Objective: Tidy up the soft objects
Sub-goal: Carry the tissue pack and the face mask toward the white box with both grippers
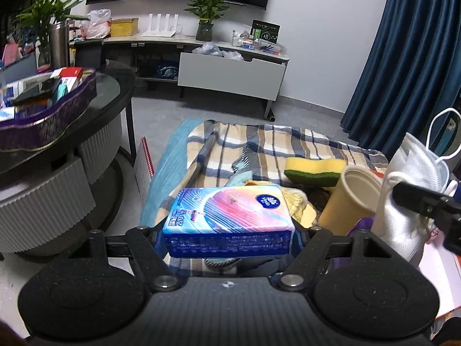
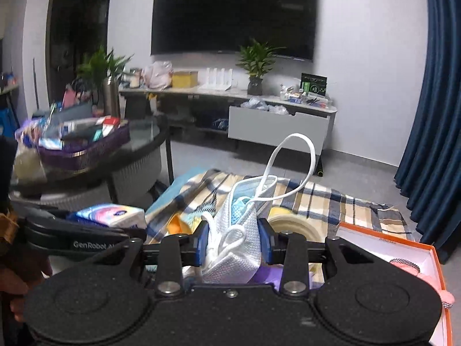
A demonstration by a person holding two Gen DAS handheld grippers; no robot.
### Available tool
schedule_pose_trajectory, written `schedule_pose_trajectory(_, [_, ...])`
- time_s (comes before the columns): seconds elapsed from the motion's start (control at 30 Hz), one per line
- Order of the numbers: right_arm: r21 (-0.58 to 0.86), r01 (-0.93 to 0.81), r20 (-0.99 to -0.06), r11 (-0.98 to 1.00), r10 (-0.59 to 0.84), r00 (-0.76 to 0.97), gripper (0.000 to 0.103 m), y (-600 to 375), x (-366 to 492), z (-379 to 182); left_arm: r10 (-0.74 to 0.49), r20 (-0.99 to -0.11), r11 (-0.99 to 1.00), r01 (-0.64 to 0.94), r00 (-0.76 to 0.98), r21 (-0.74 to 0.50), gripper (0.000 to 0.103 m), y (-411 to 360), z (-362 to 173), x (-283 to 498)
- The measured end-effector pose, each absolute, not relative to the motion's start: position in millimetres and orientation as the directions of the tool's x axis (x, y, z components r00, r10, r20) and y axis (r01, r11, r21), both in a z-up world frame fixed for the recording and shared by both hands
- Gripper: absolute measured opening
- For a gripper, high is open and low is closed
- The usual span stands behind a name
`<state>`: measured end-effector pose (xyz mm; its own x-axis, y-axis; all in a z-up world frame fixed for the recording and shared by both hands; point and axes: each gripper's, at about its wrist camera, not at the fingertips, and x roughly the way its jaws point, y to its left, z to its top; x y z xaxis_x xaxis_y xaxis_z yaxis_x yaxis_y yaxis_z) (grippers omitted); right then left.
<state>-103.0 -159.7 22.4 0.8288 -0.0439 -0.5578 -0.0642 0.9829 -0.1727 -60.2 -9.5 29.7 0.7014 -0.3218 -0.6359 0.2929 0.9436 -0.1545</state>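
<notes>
From your left wrist, your left gripper clamps a tissue pack, blue-edged with pink swirls, lifted above the plaid blanket. A yellow-green sponge lies on the blanket beyond.

From your right wrist, your right gripper pinches a bundle of face masks, white mesh with pale blue inside, loops sticking up, beside the orange box.

Paper cup and sponge close ahead; open plaid blanket beyond.

Wall-mounted TV above console, blue curtains.
</notes>
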Motion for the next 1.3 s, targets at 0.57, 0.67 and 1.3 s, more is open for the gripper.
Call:
schedule_pose_trajectory(0.57, [-0.070, -0.013, -0.487, 0.997, -0.023, 0.873, 0.044, -200, -124, 57, -0.316, -0.629, 0.938, 0.335, 0.710, -0.092, 0.076, -42, 52, -62])
schedule_pose_trajectory(0.67, [-0.069, 0.000, -0.480, 0.998, -0.033, 0.877, 0.045, -205, -126, 60, -0.323, -0.626, 0.934, 0.347, 0.710, -0.089, 0.076, -47, 53, -63])
schedule_pose_trajectory(1.3, [-0.062, 0.120, -0.431, 0.991, -0.135, 0.892, 0.045, -249, -149, 77, -0.416, -0.613, 0.881, 0.464, 0.671, -0.090, 0.076, -92, 60, -72])
